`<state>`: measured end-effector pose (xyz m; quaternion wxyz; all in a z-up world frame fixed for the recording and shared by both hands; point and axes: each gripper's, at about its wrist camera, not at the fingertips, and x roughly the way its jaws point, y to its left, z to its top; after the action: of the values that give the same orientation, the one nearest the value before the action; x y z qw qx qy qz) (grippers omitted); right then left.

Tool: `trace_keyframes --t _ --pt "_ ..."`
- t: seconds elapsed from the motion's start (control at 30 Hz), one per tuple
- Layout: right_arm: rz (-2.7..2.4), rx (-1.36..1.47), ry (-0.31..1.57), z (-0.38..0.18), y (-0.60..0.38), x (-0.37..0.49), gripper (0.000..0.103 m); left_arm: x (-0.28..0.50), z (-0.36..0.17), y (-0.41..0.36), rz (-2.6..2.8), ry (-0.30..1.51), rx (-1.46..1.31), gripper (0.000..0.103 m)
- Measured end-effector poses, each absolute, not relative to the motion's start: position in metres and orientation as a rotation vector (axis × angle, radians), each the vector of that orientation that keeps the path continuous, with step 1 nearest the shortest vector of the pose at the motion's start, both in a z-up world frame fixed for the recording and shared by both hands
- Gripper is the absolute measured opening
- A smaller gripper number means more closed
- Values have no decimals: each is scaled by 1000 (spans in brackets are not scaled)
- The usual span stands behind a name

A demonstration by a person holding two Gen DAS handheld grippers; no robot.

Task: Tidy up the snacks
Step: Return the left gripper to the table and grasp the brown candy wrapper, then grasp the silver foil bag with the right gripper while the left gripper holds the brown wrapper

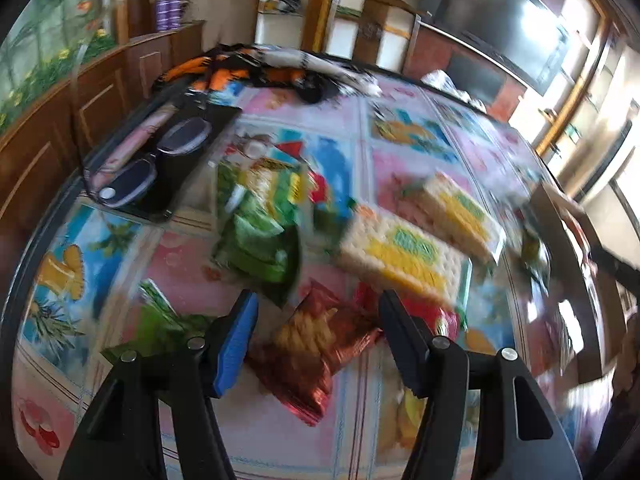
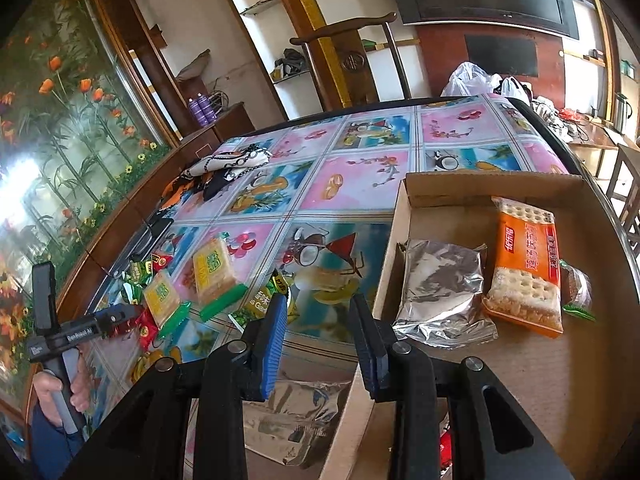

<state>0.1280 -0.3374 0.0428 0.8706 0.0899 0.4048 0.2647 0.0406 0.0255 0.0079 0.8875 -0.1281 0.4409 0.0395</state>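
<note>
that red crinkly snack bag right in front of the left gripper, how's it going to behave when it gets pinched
The red snack bag looks like thin, creased foil, so it will probably crumple and flop. It appears puffed yet flat-lying, so likely light. Its glossy film may slip between the open left gripper fingers.

"GenRobot AI" on left gripper [image 2: 120,317]
</note>
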Motion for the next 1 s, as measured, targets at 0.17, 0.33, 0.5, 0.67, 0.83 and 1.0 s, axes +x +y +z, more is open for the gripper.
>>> trace_keyframes --t 0.17,0.33,0.5,0.67,0.83,1.0 --pt "556 193 844 44 -338 128 35 27 2 1 -31 953 -180 65" --pt "560 192 841 44 -337 127 35 22 1 -11 -26 943 -109 69" --pt "568 183 844 44 -334 126 35 23 -1 -13 43 926 -32 46" --pt "606 146 859 42 -323 123 35 24 0 -9 84 909 -32 36" --pt "723 32 895 37 -299 111 50 22 12 0 109 848 -97 36" --pt "720 -47 974 19 -284 110 51 19 23 -4 88 791 -136 36"
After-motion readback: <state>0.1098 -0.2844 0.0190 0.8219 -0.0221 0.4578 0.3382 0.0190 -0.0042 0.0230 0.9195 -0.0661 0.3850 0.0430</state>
